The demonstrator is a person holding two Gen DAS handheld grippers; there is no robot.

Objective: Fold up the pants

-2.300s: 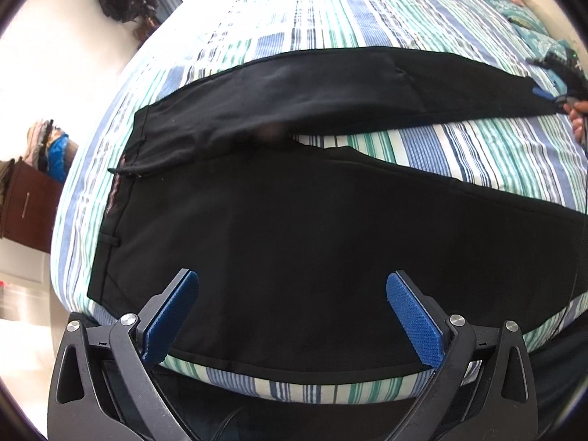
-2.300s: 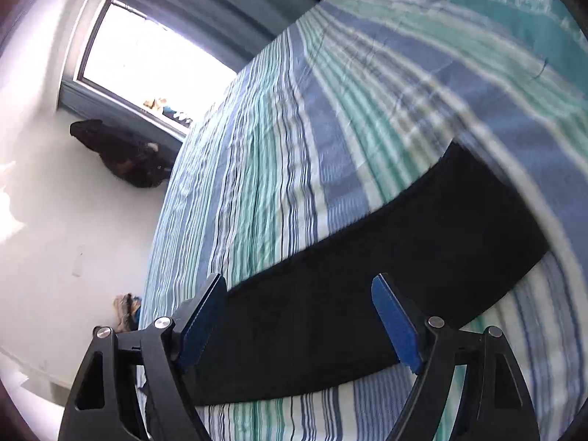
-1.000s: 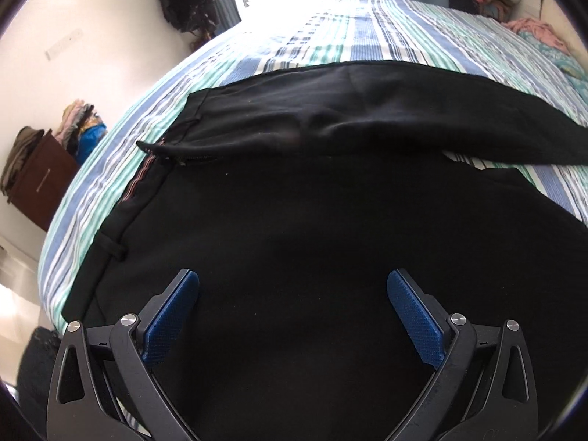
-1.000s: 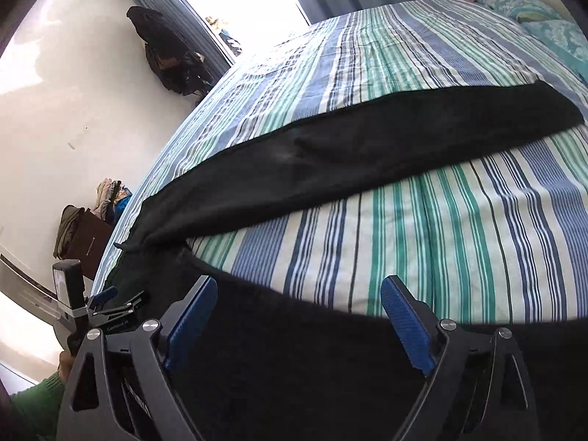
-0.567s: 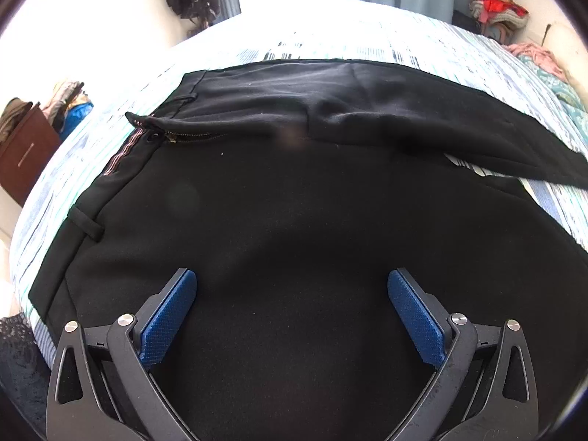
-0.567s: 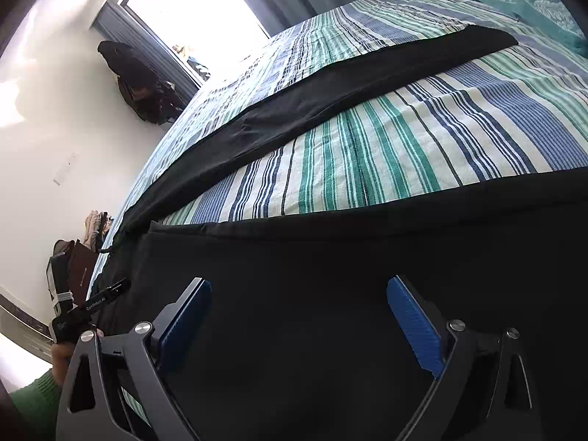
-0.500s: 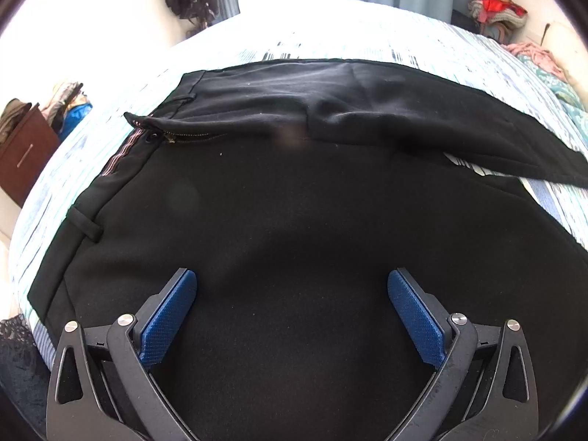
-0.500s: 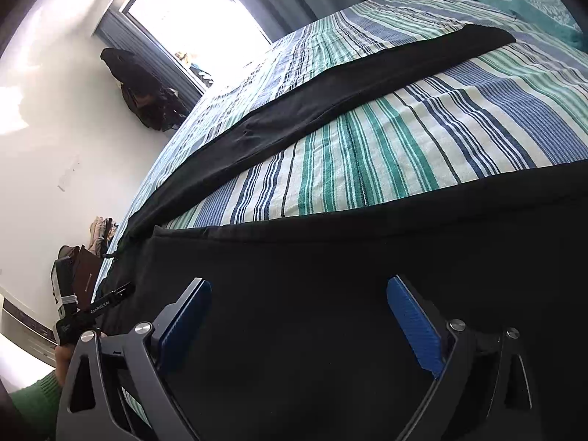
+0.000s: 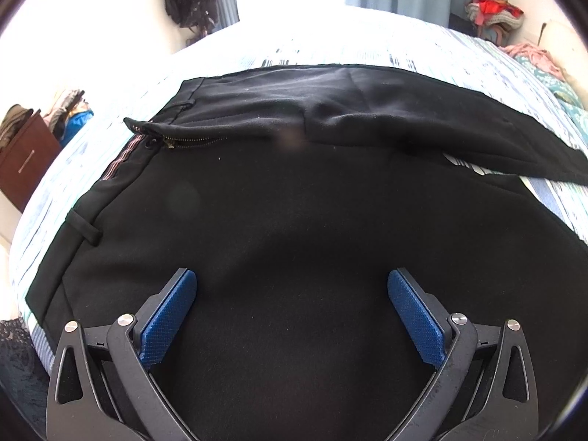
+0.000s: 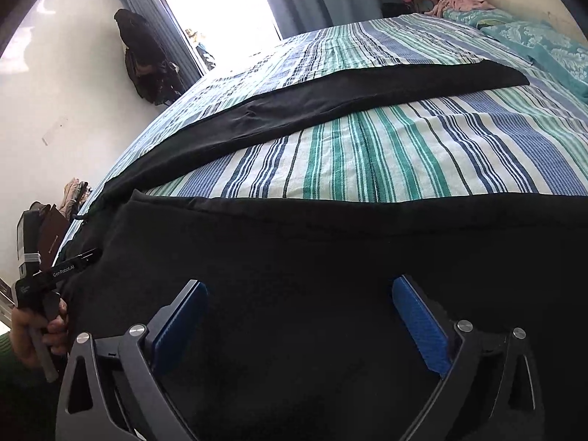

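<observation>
Bed: one, under a sheet striped in blue, green and white; it fills most of both views.
Pants: one black pair, laid flat across the bed. Waistband at the left, with one belt loop on it; the zipper lies open, just beyond it.
Pant legs: two, spread in a V toward the right. Far leg runs out to the far right; near leg lies along the near edge, with a wedge of bare striped sheet between them.
Left gripper: one, jaws wide apart, nothing between the blue pads. It hangs above the seat of the pants; whether the fingertips brush the cloth cannot be told from this angle.
Right gripper: one, jaws have just been opening and now stand wide, over the near leg. Black cloth lies beneath the pads, none pinched between them.
Hand: one seen in the right wrist view, at the near left, wrapped round the left gripper's handle.
Dresser: one, brown, at the far left, with clothes heaped on top.
</observation>
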